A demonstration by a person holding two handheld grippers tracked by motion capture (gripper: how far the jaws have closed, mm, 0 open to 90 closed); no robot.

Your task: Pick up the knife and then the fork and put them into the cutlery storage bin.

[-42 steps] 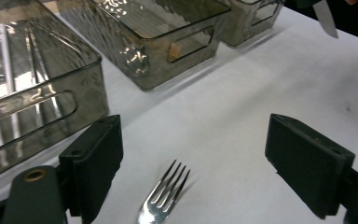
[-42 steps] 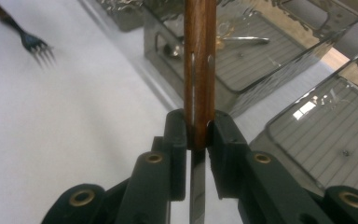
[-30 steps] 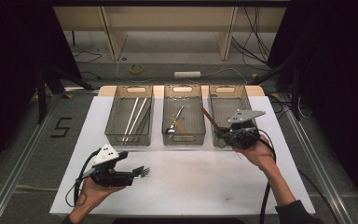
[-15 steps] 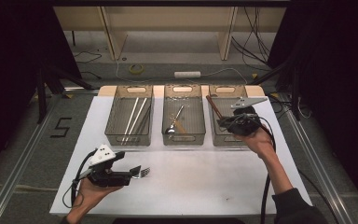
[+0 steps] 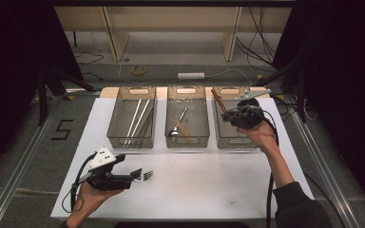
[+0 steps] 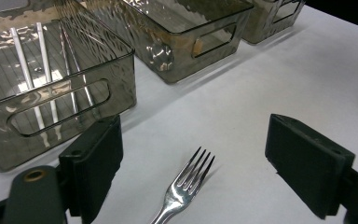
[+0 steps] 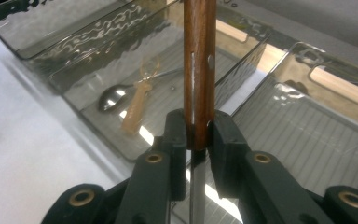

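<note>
Knife [image 7: 198, 70] w/ brown wood handle, riveted, upright.

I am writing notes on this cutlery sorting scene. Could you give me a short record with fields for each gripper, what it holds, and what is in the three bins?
left gripper: open, jaws either side of the fork, not pressing it
fork: lying on the white table
right gripper: shut on the knife, above the right bin
knife: wooden handle, gripped at the handle's end next to the blade
left bin: chopsticks
middle bin: spoon and a small wooden-handled piece
right bin: contents cannot be told
</note>
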